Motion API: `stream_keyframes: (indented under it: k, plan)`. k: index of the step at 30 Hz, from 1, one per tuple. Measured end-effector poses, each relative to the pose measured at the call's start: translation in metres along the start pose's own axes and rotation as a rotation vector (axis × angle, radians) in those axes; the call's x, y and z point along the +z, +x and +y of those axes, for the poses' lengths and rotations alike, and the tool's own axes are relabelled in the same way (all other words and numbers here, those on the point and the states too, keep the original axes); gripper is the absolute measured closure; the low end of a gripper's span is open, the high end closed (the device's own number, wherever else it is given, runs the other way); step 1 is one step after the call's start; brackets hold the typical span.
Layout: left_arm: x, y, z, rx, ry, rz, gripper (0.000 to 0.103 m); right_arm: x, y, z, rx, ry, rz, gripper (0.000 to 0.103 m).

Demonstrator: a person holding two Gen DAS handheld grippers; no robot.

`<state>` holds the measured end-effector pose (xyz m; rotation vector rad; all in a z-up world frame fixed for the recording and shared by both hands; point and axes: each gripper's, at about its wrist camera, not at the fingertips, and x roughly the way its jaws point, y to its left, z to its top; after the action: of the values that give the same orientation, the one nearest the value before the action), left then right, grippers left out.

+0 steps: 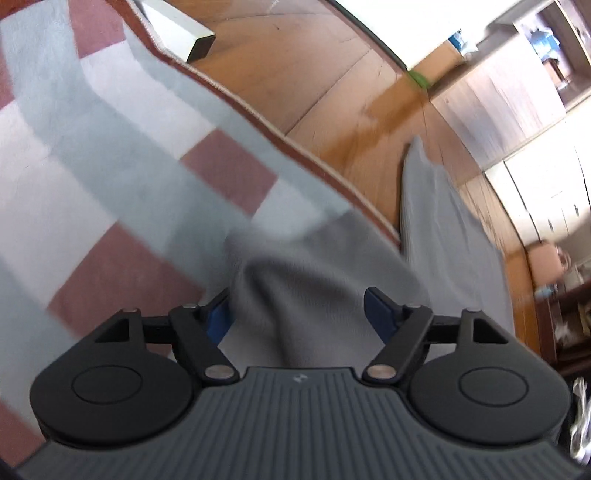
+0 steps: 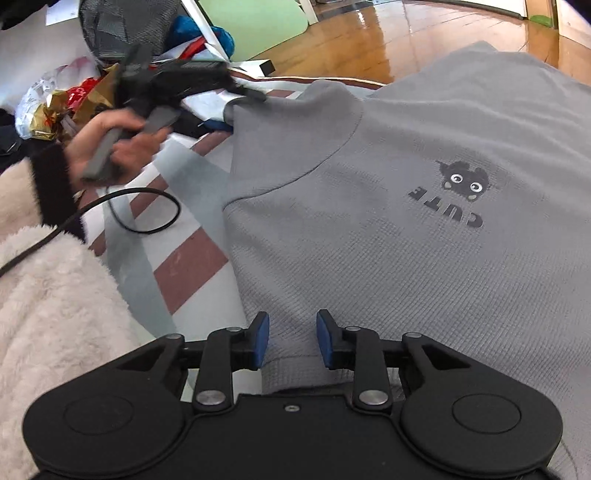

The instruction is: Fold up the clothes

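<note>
A grey waffle-knit shirt (image 2: 369,251) with a black cartoon creature and the word CUTE lies spread face up on a checked rug (image 2: 184,266). My right gripper (image 2: 291,339) hovers over its near edge. Its blue pads stand apart, with only flat fabric under the gap. In the left wrist view, a bunched fold of the grey shirt (image 1: 314,277) rises between the wide-set jaws of my left gripper (image 1: 299,314); the pads do not squeeze it. From the right wrist view, the left gripper (image 2: 251,96) is blurred at the shirt's far left corner, held by a hand (image 2: 110,144).
The pink, white and pale blue rug (image 1: 92,166) ends at a trimmed border, with wooden floor (image 1: 314,74) beyond. A white box (image 1: 177,33) stands at the rug's edge. Foil wrappers and clutter (image 2: 66,99) lie far left, beside a black cable loop (image 2: 147,206) and a cream fleecy sleeve (image 2: 44,295).
</note>
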<state>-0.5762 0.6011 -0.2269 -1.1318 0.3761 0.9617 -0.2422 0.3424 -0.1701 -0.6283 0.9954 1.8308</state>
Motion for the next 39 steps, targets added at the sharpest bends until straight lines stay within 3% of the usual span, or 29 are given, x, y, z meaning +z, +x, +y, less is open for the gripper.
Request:
stream_keyframes:
  k: [1, 2, 3, 4, 6, 9, 12, 15, 17, 20, 21, 24, 26, 27, 29, 30, 32, 35, 37, 39]
  plan:
    - [0.005, 0.005, -0.004, -0.007, -0.003, 0.012, 0.037, -0.002, -0.001, 0.0, 0.002, 0.001, -0.005, 0.07]
    - [0.007, 0.006, -0.01, -0.024, 0.001, -0.008, 0.075, -0.004, -0.002, -0.001, 0.005, 0.003, -0.009, 0.07]
    - [0.005, 0.003, -0.019, -0.08, 0.014, -0.044, 0.095, -0.004, -0.003, -0.003, 0.01, 0.012, -0.01, 0.07]
    - [0.002, -0.001, -0.03, -0.139, 0.03, -0.083, 0.095, -0.005, -0.004, -0.004, 0.015, 0.022, -0.008, 0.07]
    - [-0.008, -0.012, -0.062, -0.182, 0.14, -0.124, 0.095, -0.005, -0.005, -0.008, 0.03, 0.051, -0.009, 0.07]
    - [-0.038, -0.021, -0.117, -0.21, 0.434, -0.06, 0.095, -0.007, -0.006, -0.013, 0.052, 0.097, -0.021, 0.07]
    - [-0.086, -0.011, -0.161, -0.176, 0.761, 0.089, 0.095, -0.009, -0.007, -0.013, 0.053, 0.089, -0.027, 0.07]
    - [-0.106, 0.002, -0.17, -0.046, 0.878, 0.128, 0.095, -0.009, -0.007, -0.01, 0.045, 0.069, -0.029, 0.07]
    - [-0.094, -0.001, -0.159, 0.031, 0.822, 0.057, 0.095, -0.009, -0.007, -0.009, 0.04, 0.065, -0.026, 0.07]
    - [-0.046, -0.024, -0.118, 0.147, 0.519, -0.103, 0.095, -0.009, -0.009, -0.008, 0.027, 0.065, -0.021, 0.07]
    - [-0.032, -0.034, -0.101, 0.223, 0.43, -0.168, 0.095, -0.01, -0.009, -0.008, 0.022, 0.059, -0.02, 0.07]
    - [-0.008, -0.041, -0.056, 0.377, 0.253, -0.217, 0.092, -0.01, -0.008, -0.007, 0.015, 0.043, -0.02, 0.07]
    - [-0.005, -0.039, -0.04, 0.445, 0.206, -0.209, 0.087, -0.01, -0.009, -0.006, 0.012, 0.04, -0.018, 0.07]
    - [-0.008, -0.04, -0.039, 0.475, 0.212, -0.207, 0.085, -0.009, -0.009, -0.006, 0.012, 0.04, -0.017, 0.07]
    - [-0.017, -0.038, -0.053, 0.463, 0.28, -0.195, 0.081, -0.009, -0.008, -0.007, 0.016, 0.048, -0.018, 0.07]
    - [-0.022, -0.038, -0.06, 0.456, 0.315, -0.189, 0.068, -0.01, -0.008, -0.008, 0.019, 0.055, -0.02, 0.07]
    - [-0.032, -0.032, -0.078, 0.439, 0.398, -0.165, 0.055, -0.01, -0.008, -0.009, 0.026, 0.069, -0.021, 0.069]
    - [-0.044, -0.018, -0.111, 0.426, 0.546, -0.103, 0.053, -0.01, -0.008, -0.01, 0.038, 0.08, -0.018, 0.069]
    - [-0.049, -0.007, -0.123, 0.486, 0.607, -0.055, 0.052, -0.012, -0.009, -0.009, 0.051, 0.073, -0.012, 0.068]
    - [-0.046, 0.006, -0.117, 0.557, 0.574, 0.004, 0.052, -0.013, -0.01, -0.007, 0.07, 0.068, -0.002, 0.067]
